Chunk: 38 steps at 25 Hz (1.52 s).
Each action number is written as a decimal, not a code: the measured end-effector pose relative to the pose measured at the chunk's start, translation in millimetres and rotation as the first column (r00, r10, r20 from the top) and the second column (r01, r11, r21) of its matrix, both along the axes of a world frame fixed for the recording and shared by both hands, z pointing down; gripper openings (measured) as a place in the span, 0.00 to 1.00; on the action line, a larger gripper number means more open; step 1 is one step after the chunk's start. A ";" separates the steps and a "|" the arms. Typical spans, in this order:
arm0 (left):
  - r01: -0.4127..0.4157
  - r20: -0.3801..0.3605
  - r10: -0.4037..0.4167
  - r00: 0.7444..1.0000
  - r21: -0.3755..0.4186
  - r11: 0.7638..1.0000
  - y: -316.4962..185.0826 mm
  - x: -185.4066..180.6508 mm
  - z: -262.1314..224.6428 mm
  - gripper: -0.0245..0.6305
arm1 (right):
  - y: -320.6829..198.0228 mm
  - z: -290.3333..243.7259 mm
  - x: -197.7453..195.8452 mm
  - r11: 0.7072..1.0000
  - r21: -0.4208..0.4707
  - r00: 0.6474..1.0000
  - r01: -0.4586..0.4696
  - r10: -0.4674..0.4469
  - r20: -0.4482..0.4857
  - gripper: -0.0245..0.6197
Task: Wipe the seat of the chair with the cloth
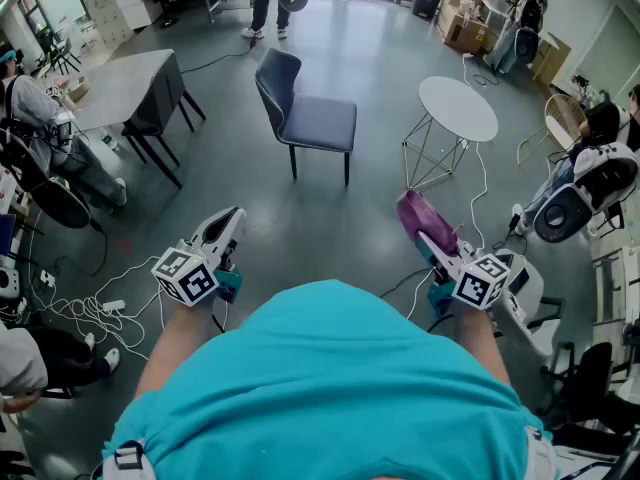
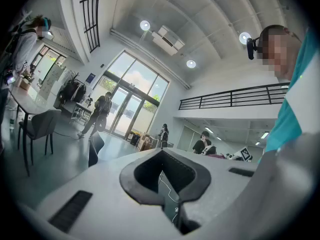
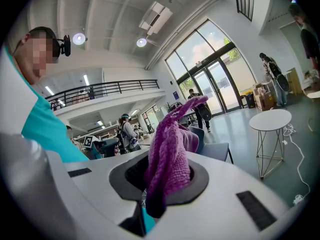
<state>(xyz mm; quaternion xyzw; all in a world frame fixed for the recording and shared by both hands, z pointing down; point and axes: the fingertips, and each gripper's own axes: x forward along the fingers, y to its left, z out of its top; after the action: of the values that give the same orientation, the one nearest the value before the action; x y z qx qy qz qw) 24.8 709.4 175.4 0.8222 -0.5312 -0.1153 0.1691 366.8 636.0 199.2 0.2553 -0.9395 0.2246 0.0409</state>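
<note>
Cloth in my right gripper, chair standing well ahead.
My right gripper [image 1: 432,240] is clenched on the purple knitted cloth [image 3: 169,156], which stands up out of its jaws. My left gripper [image 1: 229,222] has its jaws pressed together with nothing between them. The dark blue padded chair with black legs [image 1: 308,118] stands on the grey floor [image 1: 330,223], well apart from both grippers. A round white table on wire legs [image 1: 457,107] stands near the chair's right side.
</note>
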 end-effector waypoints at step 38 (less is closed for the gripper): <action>-0.126 -0.085 0.125 0.988 -0.004 0.992 -184.5 -15.8 31.9 0.04 | -142.0 15.6 -4.7 0.989 -0.021 0.989 -0.149 0.148 -0.028 0.12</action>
<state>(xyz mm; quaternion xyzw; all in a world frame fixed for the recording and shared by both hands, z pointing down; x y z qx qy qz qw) 9.0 524.9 207.3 0.8475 -0.4713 -0.1369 0.2022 362.1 494.0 214.8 0.3271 -0.9146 0.2343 0.0393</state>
